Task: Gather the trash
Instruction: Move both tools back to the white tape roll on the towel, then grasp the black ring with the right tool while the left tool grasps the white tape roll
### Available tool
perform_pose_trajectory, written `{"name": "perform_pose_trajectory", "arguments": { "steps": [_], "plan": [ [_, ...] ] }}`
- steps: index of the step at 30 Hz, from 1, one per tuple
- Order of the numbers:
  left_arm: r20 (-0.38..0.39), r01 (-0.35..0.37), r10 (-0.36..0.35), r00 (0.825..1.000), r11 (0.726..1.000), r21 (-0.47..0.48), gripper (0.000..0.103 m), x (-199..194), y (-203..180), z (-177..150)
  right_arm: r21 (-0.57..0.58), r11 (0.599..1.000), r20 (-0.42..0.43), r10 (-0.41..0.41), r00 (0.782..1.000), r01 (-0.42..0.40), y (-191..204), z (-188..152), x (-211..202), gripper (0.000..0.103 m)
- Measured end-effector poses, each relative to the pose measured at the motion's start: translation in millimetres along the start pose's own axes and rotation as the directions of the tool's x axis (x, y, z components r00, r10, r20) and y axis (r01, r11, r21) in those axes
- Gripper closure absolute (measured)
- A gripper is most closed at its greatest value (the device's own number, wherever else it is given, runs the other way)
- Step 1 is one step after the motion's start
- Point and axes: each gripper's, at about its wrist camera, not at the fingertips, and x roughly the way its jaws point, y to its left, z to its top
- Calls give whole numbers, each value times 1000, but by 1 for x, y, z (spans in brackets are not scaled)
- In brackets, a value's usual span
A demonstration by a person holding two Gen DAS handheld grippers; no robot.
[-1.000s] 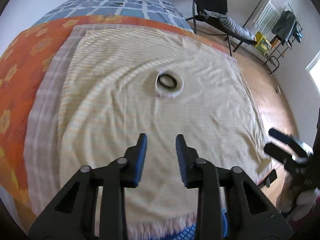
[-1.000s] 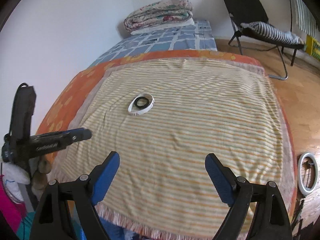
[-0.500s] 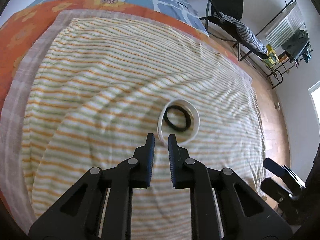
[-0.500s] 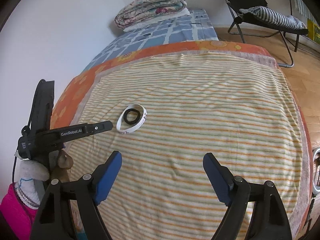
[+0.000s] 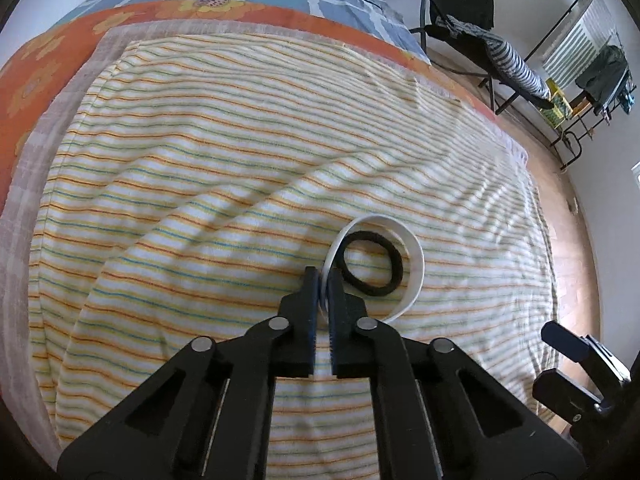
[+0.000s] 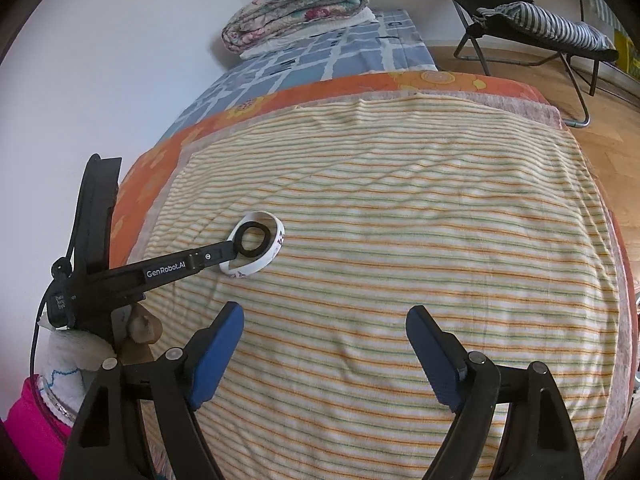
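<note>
One white paper band (image 5: pixel 416 264), curled into a loop, lies on the striped yellow towel (image 5: pixel 224 168) that covers the bed (image 6: pixel 400 60), and one black hair tie (image 5: pixel 370 262) sits inside that loop on the towel. The left claw (image 5: pixel 323 284) is closed on the near edge of the white paper band, its two fingers pinching the strip between them; the right wrist view shows the same grip from the side, the left claw (image 6: pixel 236 245) reaching across to the band (image 6: pixel 256 258) and the hair tie (image 6: pixel 254 240). The right claw (image 6: pixel 324 344) hangs spread wide above the towel (image 6: pixel 440 240) with nothing between its two blue-padded fingers (image 6: pixel 214 354), well apart from the band. One folded quilt (image 6: pixel 296 8) rests at the head of the bed, and one folding chair (image 6: pixel 532 12) stands on the wooden floor (image 6: pixel 600 120) beside it.
</note>
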Motion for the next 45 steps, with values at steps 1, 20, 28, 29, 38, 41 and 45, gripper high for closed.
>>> {"name": "perform_pose_trajectory", "arguments": {
  "steps": [1,20,28,29,38,41,45],
  "plan": [
    [0,9,-9,1000,1000,-3,103,0,1,1,-2,1000,0,-1,1000,1,0,0,0,17],
    [45,58,-57,997,998,-20,103,-34,12,-1,72,994,-14,83,996,-81,-2,20,28,41],
    [68,14,-10,998,999,-50,103,-51,43,-3,53,993,-35,109,993,-107,25,43,69,52],
    [67,9,-6,998,999,-52,103,-52,47,-4,44,994,-39,102,994,-100,30,47,75,56],
    [68,-9,12,998,999,-52,103,-61,64,-7,-138,987,-72,-91,993,80,69,57,111,79],
    [71,-13,16,997,999,-45,103,-65,65,-9,-207,968,-50,-157,986,144,77,53,112,100],
    [74,-20,22,997,1000,-24,103,-73,63,-16,-153,982,-41,-117,992,110,67,52,100,101]
  ]
}}
